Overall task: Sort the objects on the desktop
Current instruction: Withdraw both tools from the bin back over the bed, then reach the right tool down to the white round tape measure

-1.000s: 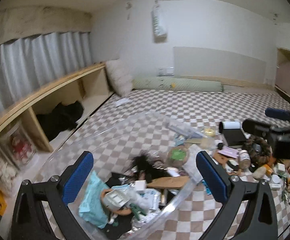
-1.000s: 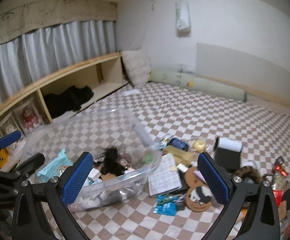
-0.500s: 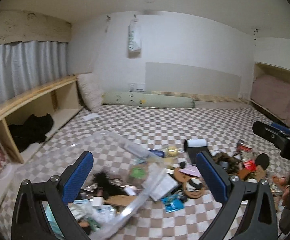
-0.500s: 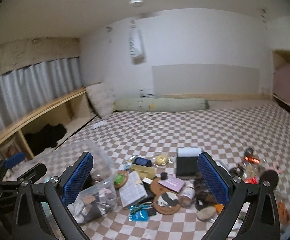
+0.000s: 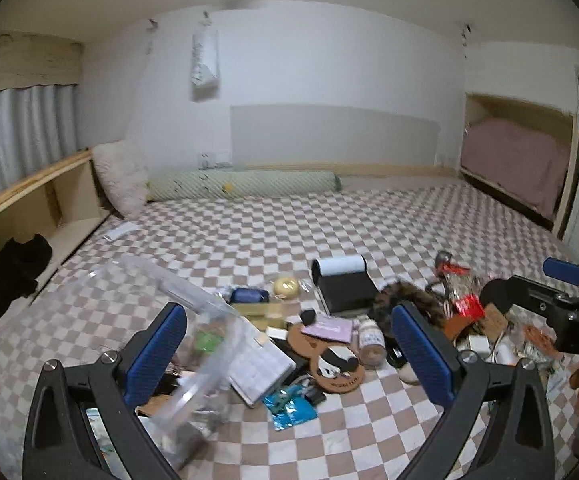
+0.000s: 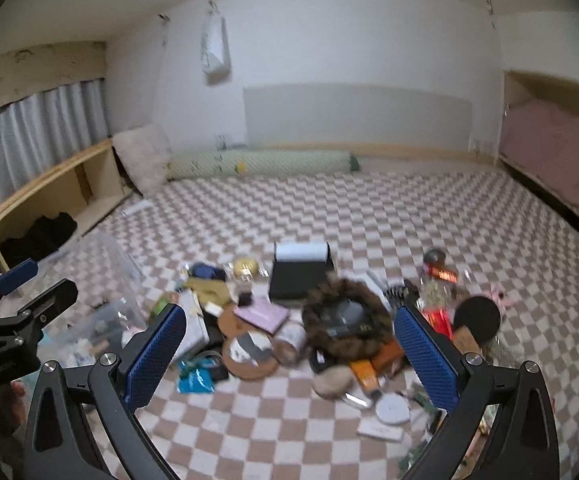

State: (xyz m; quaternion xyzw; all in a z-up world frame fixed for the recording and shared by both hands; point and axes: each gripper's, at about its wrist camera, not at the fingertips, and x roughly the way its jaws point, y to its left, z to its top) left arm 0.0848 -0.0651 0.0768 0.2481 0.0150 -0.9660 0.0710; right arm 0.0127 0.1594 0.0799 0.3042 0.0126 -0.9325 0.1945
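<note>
Both hand-held grippers, left (image 5: 289,344) and right (image 6: 289,348), gape wide, holding nothing, above clutter (image 6: 329,320) on the checked bed (image 6: 369,208); a clear bin (image 5: 193,360) sits left.

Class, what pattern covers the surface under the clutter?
Brown-and-white checks on the mat, clearest in the right wrist view.
</note>
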